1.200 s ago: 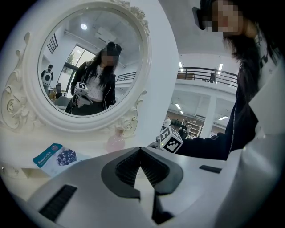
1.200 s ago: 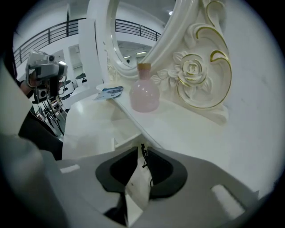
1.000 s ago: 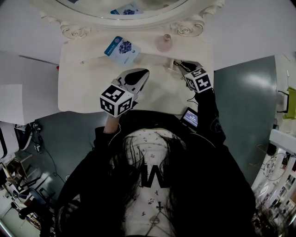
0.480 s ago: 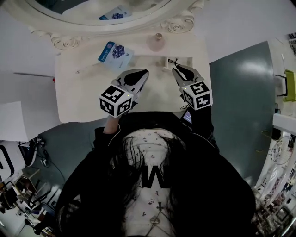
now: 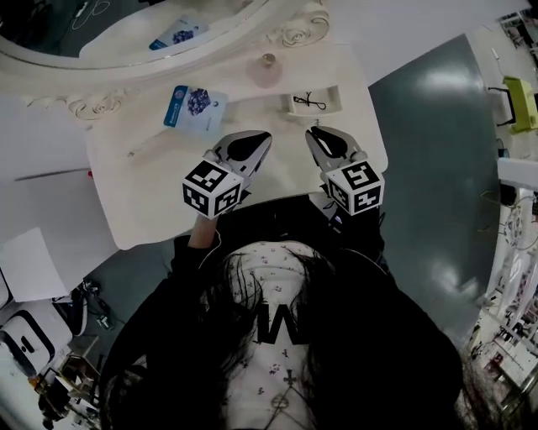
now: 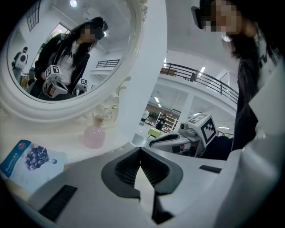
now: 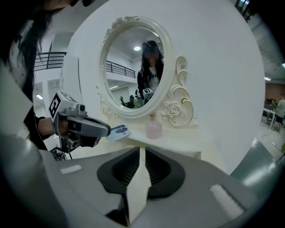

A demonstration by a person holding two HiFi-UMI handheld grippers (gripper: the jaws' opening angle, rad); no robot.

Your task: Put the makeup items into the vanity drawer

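Since the frame one second earlier, the right gripper [image 5: 315, 138] has drawn back from the small tray [image 5: 290, 104] toward the person and is now level with the left gripper [image 5: 259, 141], at its 3 o'clock in the head view. The left gripper has kept its place over the vanity top [image 5: 168, 197].

1. Left gripper: the jaw tips meet, with nothing between them. It touches no item.
2. Right gripper: the jaws are almost together, leaving only a thin slit at the tips, and nothing is clamped. It is over the vanity top, just short of the tray, which lies at its 12 o'clock.
3. Small tray: it holds one thin black looped item [image 5: 311, 101] whose type cannot be told.
4. Loose makeup items on the vanity top:
   - The pink bottle [image 5: 267, 71] stands upright at 11 o'clock from the tray, next to the mirror [image 5: 126, 25].
   - The blue sachet [image 5: 193, 107] lies flat at 10 o'clock from the left gripper.
   - The thin pale stick [image 5: 150, 144] lies at 7 o'clock from the sachet.
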